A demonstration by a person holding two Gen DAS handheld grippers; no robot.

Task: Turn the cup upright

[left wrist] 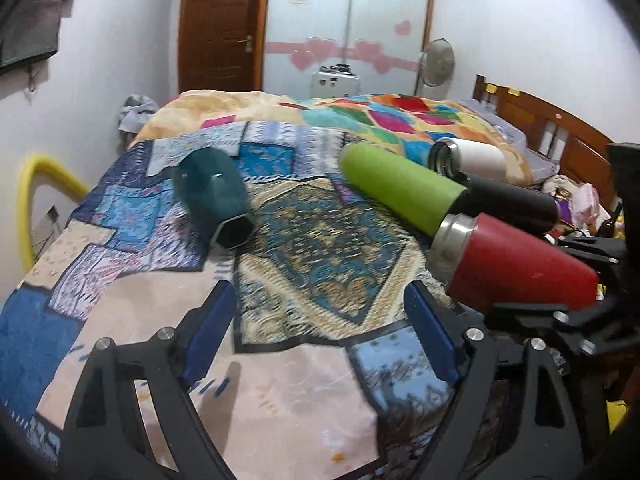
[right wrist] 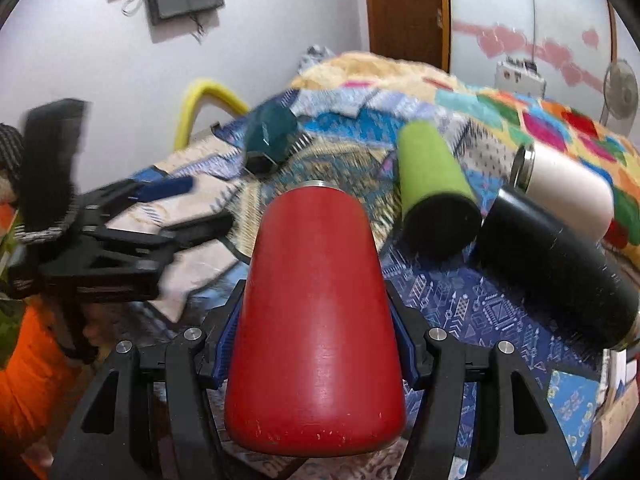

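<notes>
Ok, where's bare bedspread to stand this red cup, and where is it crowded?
Free: the patterned bedspread between the teal cup and the green cup, and the pale patch ahead of the left gripper. Crowded: right side, where the green, black cup and white cup lie bunched together.

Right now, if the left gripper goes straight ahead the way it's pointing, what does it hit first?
Probably just the patterned bedspread: the open left gripper aims between the teal cup and green cup, though depth is unclear.
</notes>
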